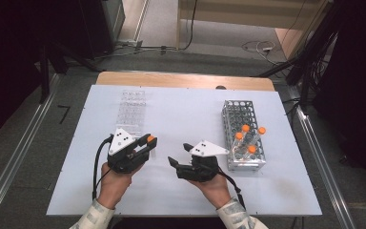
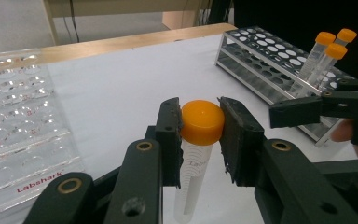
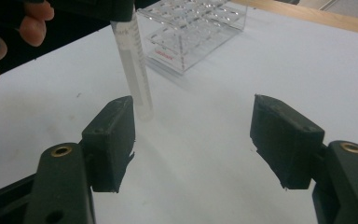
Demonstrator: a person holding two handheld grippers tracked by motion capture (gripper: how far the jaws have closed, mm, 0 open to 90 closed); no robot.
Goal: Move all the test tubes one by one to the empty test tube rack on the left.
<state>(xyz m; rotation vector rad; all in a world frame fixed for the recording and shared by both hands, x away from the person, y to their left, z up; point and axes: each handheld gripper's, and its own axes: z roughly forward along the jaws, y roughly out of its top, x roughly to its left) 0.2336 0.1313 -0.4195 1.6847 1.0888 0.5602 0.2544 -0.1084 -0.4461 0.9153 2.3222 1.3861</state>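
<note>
I am holding a clear plastic test tube with an orange screw cap (image 2: 202, 122) in my left hand-held gripper (image 2: 200, 135), whose jaws are clamped against either side of the cap. The tube is hanging roughly upright from that grip, tilted a little, its rounded bottom just above the white table (image 1: 186, 119), between the clear acrylic well rack (image 1: 132, 112) on my left and the metal wire tube rack (image 1: 242, 136) on my right.

I am judging this tube to be light and stiff, an empty thin-walled plastic piece. Its smooth wall (image 3: 133, 70) is probably slippery under hard pads, so the ribbed cap is the safer hold; it is wider than the body and gives the jaws a shoulder to catch on. Squeezing harder is not helping much, since the cap is rigid and could pop sideways if the pads sit off-centre.

My left forearm is coming in low from the near edge, the wrist angled so the jaws are pointing away and to the right. My right hand-held gripper (image 1: 180, 153) is pointing left toward the tube, jaws standing wide apart with nothing between them, close by the tube's lower end. Four more orange-capped tubes (image 1: 248, 138) are standing in the near end of the metal rack.
</note>
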